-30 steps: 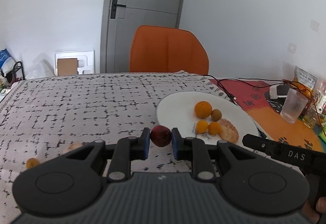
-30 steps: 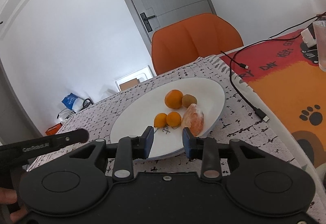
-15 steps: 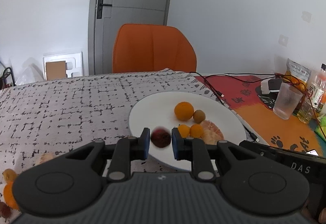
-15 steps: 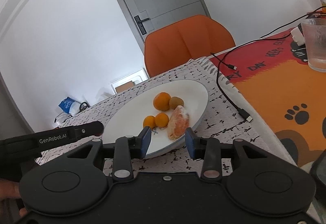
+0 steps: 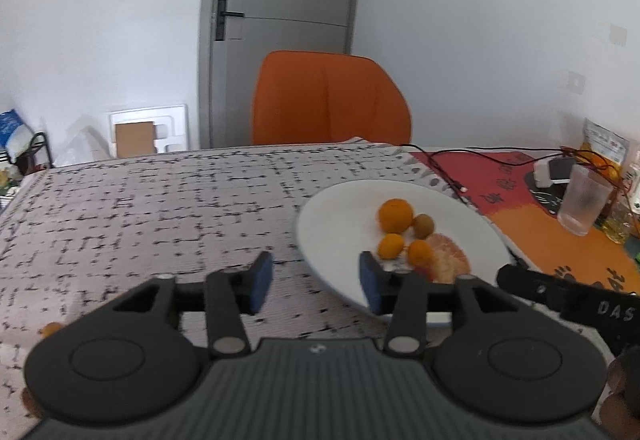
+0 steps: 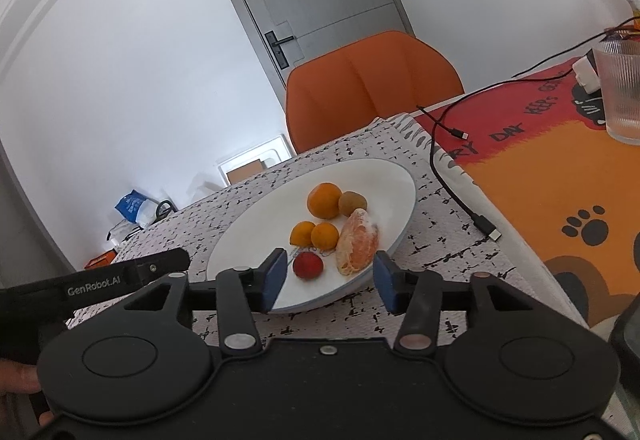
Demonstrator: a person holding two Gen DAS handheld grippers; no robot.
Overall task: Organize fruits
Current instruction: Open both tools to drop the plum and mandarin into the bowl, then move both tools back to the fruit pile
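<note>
A white plate (image 6: 256, 224) on the patterned tablecloth holds a large orange (image 6: 324, 200), a kiwi (image 6: 352, 203), two small oranges (image 6: 303, 233), a peeled orange (image 6: 357, 243) and a red fruit (image 6: 307, 265) at its near edge. My left gripper (image 5: 316, 282) is open and empty at the plate's (image 5: 332, 224) near left edge; its right finger hides most of the red fruit. My right gripper (image 6: 329, 279) is open and empty just in front of the plate. A small orange fruit (image 5: 50, 329) lies on the cloth at the far left.
An orange chair (image 5: 330, 100) stands behind the table. A black cable (image 6: 452, 176) runs right of the plate. A glass (image 5: 583, 200) and packets stand on the orange mat (image 6: 560, 176) at the right.
My left gripper carried the red fruit over the plate, opened and let it go; the fruit now lies on the plate. My right gripper opened a little wider.
</note>
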